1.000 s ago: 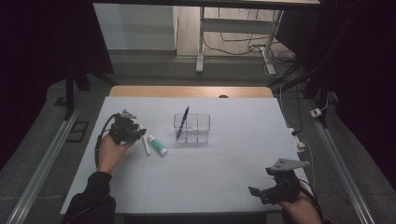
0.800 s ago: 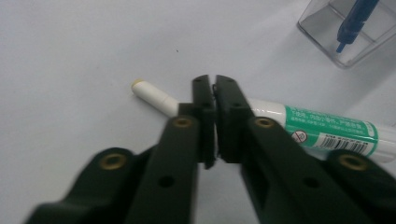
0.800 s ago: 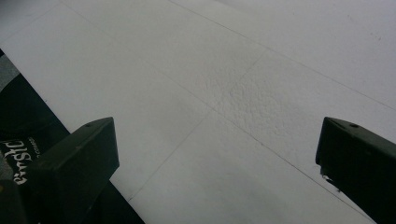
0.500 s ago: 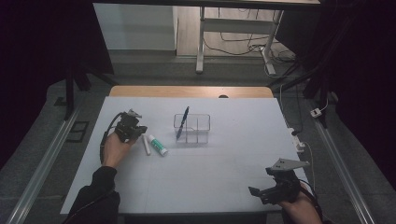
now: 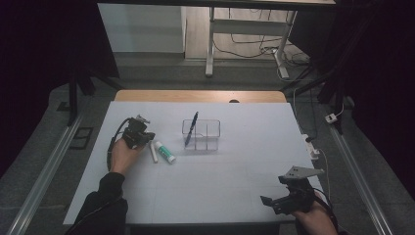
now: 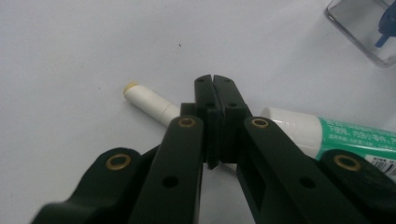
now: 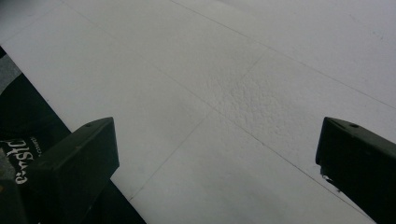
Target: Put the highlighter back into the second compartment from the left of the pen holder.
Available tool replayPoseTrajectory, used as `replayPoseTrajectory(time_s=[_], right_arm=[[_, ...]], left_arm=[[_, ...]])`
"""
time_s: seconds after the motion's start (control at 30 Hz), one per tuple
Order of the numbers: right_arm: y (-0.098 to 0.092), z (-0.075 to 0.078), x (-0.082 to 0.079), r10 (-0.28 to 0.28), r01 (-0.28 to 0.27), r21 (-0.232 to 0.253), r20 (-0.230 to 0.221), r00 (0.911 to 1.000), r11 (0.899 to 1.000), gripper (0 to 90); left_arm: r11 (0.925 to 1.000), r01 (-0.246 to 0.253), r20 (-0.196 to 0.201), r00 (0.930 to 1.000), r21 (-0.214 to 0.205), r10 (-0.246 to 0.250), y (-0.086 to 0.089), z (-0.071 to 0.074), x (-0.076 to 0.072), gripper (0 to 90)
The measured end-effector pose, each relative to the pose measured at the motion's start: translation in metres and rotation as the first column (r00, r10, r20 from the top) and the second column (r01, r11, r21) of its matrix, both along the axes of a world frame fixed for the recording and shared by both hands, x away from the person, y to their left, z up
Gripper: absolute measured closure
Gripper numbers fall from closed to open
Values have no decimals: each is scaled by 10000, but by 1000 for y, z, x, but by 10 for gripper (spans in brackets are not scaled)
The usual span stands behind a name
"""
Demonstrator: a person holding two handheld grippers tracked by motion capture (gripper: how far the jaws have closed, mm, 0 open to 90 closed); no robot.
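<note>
We see the left gripper (image 5: pixel 138 133) at the left part of the white table (image 5: pixel 235 196), its jaws drawn fully together; they have just been closing, and in the left gripper view they meet tip to tip (image 6: pixel 215 84) with the white stick (image 6: pixel 148 102) lying on the table under and behind them, so whether it is pinched we cannot tell. Just to its right lies the white and green tube (image 6: pixel 327 133), which carries small print too fine for us to read; the two lie side by side, close together. Further right, near the middle of the table and nearer its far edge, stands the clear organiser (image 5: pixel 201 134) with a blue pen (image 5: pixel 191 128) leaning in its left compartment. A wide bare stretch of table runs from there to the near right corner, where the right gripper (image 5: pixel 286 198) hangs with its jaws spread wide and nothing between them; partial white lettering shows on its body in the right gripper view. Against the frame of a second ago, the left gripper has come closer over the stick, while the right one has kept its place.
</note>
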State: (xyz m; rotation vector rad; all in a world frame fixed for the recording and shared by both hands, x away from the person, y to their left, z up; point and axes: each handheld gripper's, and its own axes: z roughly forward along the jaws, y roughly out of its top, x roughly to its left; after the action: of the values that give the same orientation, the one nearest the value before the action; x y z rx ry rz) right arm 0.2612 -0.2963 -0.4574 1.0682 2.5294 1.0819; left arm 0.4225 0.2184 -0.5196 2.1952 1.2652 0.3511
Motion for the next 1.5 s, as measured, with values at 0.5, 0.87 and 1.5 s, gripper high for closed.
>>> replayPoseTrajectory(time_s=[0.5,0.87,1.5], right_arm=[[0,0,0,25,-25,-10,12,10000,10000,0],[-1,0,0,44,-44,0,36,10000,10000,0],[0,1,-1,51,-51,9,48,10000,10000,0]], left_arm=[[9996,-136,-495,9987,245,148,9,-7,-3,884],[9980,-530,-760,9956,331,554,24,-9,-10,884],[9846,-1746,-40,9846,-70,1746,62,8,-25,882]])
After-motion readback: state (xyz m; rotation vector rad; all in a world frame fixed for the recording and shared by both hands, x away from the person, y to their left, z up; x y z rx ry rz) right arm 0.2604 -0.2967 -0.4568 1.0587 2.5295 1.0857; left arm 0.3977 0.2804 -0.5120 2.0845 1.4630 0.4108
